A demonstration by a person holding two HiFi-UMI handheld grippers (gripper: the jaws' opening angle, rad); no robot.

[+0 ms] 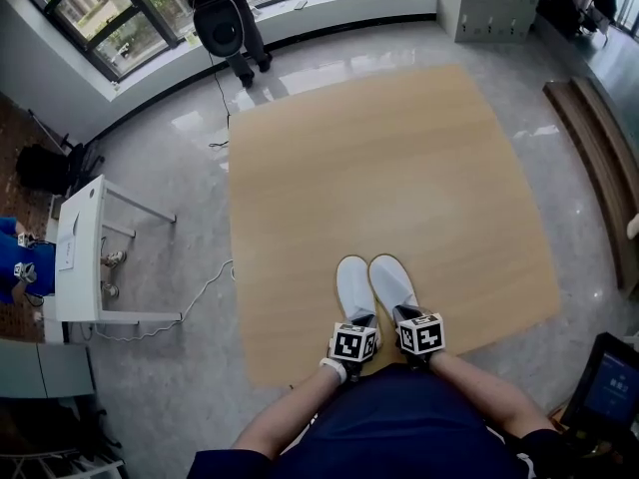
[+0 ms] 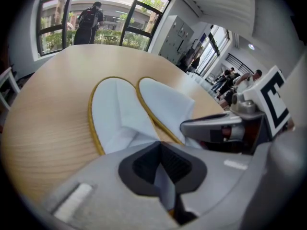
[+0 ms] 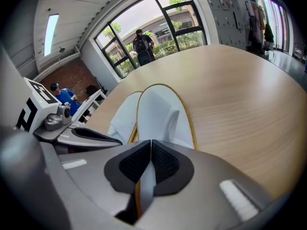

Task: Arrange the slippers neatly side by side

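Thin heel fabric could slip from either pinch if one side gets tugged harder, which would skew the pair. The left gripper (image 2: 160, 171) is clamped on the heel of one white cloth slipper with yellow edging (image 1: 354, 285). The right gripper (image 3: 149, 166) pinches the twin slipper (image 1: 391, 279). Both slippers lie directly ahead, side by side, on the tan wood-grain mat (image 1: 379, 168).

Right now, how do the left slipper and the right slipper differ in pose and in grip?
The left slipper lies nearly straight away from the person; the right slipper slants, its toe leaning toward the left one. The left tool is shut on the left slipper's heel; the right tool is shut on the right slipper's. Both are white with a yellow edge and lie on the wooden mat.
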